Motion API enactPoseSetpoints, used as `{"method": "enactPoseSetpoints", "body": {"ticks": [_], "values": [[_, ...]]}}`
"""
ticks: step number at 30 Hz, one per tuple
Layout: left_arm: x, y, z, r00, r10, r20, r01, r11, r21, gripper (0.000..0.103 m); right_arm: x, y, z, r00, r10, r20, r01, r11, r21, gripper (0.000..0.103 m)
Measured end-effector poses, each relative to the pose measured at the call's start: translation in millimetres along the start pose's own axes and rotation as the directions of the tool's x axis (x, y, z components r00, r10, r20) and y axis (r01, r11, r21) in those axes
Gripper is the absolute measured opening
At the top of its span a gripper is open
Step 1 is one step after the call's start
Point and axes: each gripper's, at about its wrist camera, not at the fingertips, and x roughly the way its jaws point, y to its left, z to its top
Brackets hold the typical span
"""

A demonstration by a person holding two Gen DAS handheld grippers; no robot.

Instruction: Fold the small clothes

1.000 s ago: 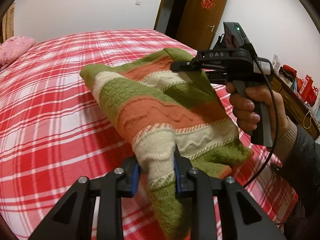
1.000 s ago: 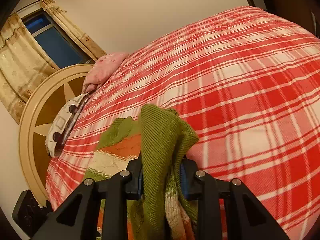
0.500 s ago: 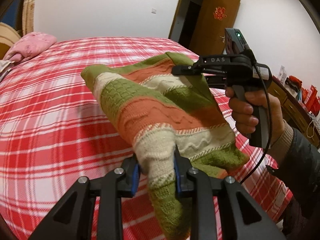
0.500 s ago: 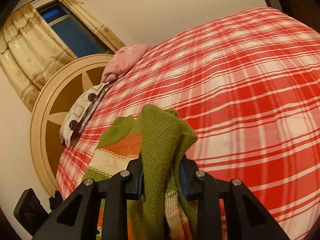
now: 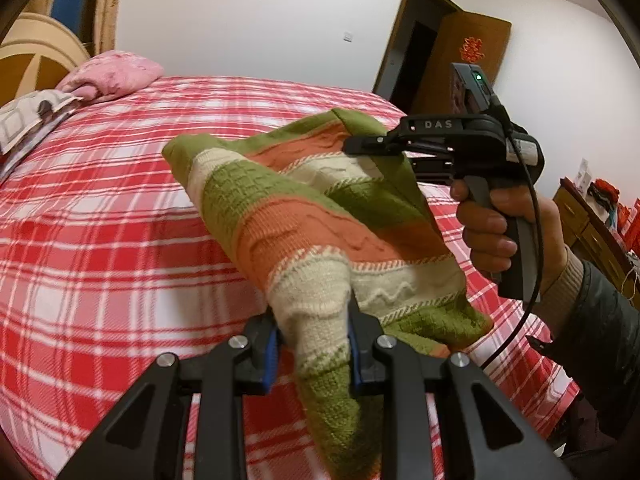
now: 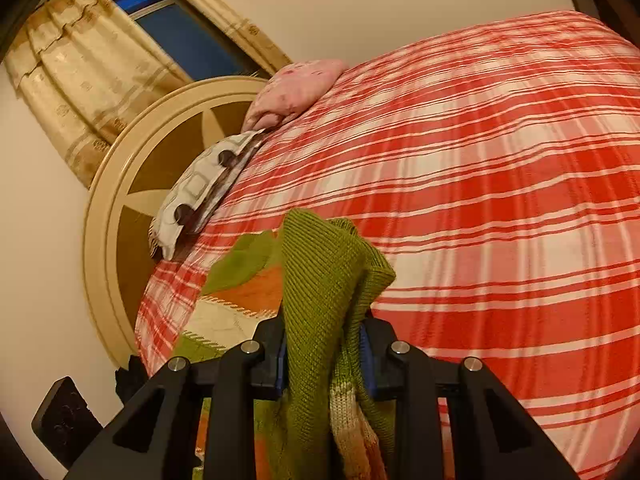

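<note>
A small knit sweater (image 5: pixel 304 216) in green, orange and cream stripes hangs in the air above the red plaid bed (image 5: pixel 100 240), stretched between both grippers. My left gripper (image 5: pixel 312 344) is shut on a cream and green part at its near end. My right gripper (image 5: pixel 360 148) is shut on a green edge at the far upper end, held by a hand. In the right wrist view the right gripper (image 6: pixel 324 352) pinches a bunch of green knit (image 6: pixel 328 280), and the rest of the sweater droops below to the left.
A pink pillow (image 5: pixel 112 80) and a grey patterned pillow (image 6: pixel 200 192) lie at the round headboard (image 6: pixel 120 200). A brown door (image 5: pixel 460 64) stands behind the bed. A low wooden cabinet (image 5: pixel 592 232) with red items is at the right.
Both grippers keep their hold on the sweater. Both views have swung so that the headboard, pillows and window show more; the sweater's hang is nearly the same.
</note>
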Motion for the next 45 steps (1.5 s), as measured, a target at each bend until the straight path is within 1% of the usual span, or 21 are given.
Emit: {"method": "enactPoseSetpoints", "body": {"ticks": [12,18,21,26,30,36,45], "values": [[-30.8,29.8,-20.3,0.998,0.063,0.01,-0.063,0.997,-0.04,0.028,36.6,50.2,-13.3,0.998,0.05,-0.047,-0.052,0.998,-0.039,0.028],[-37.2,44.0,-32.0,0.996,0.091,0.002,-0.091,0.994,-0.064,0.028,63.7,70.3,-21.6,0.994,0.069,-0.081,-0.074,0.996,-0.052,0.028],[-37.9,51.4,-40.4,0.995,0.103,-0.013,-0.103,0.991,-0.082,0.028,77.2,73.4,-26.0,0.992,0.073,-0.102,-0.078,0.996,-0.048,0.028],[-39.3,63.9,-51.2,0.994,0.102,-0.034,-0.105,0.988,-0.116,0.028,100.0,77.4,-33.4,0.987,0.079,-0.142,-0.085,0.996,-0.039,0.028],[-45.9,67.4,-53.7,0.993,0.11,-0.033,-0.113,0.986,-0.122,0.028,113.0,86.2,-35.7,0.982,0.085,-0.168,-0.095,0.994,-0.049,0.028],[-45.0,80.9,-60.9,0.992,0.121,-0.042,-0.126,0.981,-0.15,0.028,126.7,92.0,-38.6,0.979,0.082,-0.189,-0.093,0.994,-0.051,0.028],[-41.0,82.5,-67.9,0.991,0.123,-0.05,-0.13,0.979,-0.155,0.028,136.1,83.1,-37.8,0.978,0.055,-0.201,-0.064,0.997,-0.036,0.028]]}}
